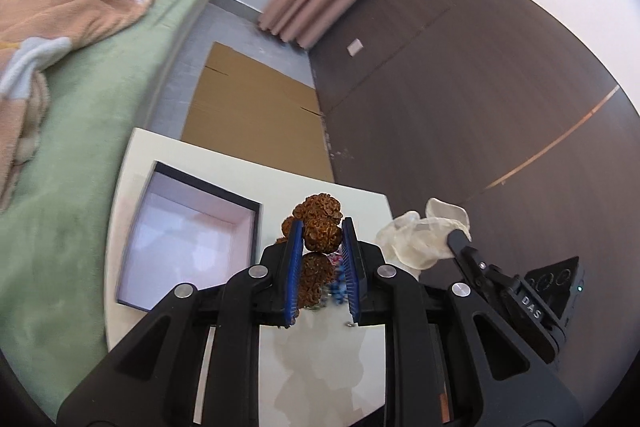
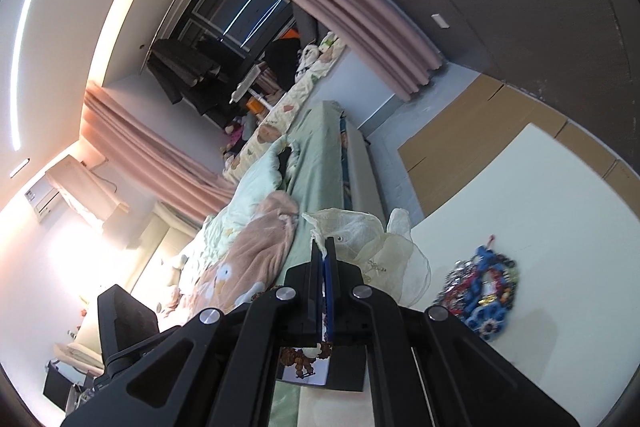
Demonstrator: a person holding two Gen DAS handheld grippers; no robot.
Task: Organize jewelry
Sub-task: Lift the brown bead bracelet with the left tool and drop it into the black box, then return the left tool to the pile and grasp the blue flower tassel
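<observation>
Above the white bench (image 1: 320,355), the left gripper (image 1: 320,239) clamps its blue pads on a string of large, knobbly brown beads (image 1: 318,227), lifted clear of the surface. An open, empty box (image 1: 188,239) with dark walls sits at the bench's left edge, beside a green bed (image 1: 100,155). The right gripper (image 2: 325,251), jaws fully closed, pinches a sheer cream pouch (image 2: 372,243). A colourful heap of jewelry (image 2: 482,291) lies on the bench nearby.
</observation>
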